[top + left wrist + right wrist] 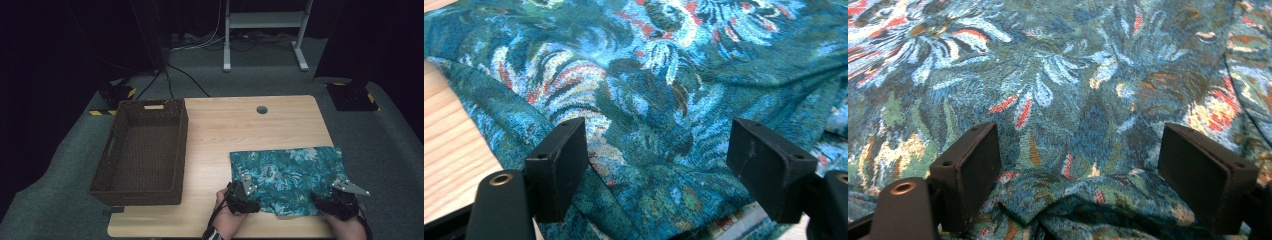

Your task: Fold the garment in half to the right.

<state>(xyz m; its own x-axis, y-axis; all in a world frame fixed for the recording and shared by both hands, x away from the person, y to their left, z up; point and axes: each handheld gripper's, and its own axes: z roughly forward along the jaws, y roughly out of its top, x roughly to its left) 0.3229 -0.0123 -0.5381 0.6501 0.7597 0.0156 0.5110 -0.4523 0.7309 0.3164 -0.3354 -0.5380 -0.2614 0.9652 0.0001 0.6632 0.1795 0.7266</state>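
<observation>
Teal floral-patterned cloth (287, 177) lies folded on the right half of the pale wooden surface (220, 135), its near edge at the person's side, well apart from the dark brown woven basket (142, 150) on the left. The left gripper (243, 199) sits at the cloth's near-left corner and the right gripper (340, 201) at its near-right corner. In both gripper views the black jaws stand apart over the fabric, with nothing pinched between them; a rumpled fold rises just in front of the right one (1068, 195). The step looks like taking hold of the near edge. To do it well, each gripper should come low enough to catch every layer at its corner, close at matching points along the edge, and lift evenly so the fold does not skew or slip.
</observation>
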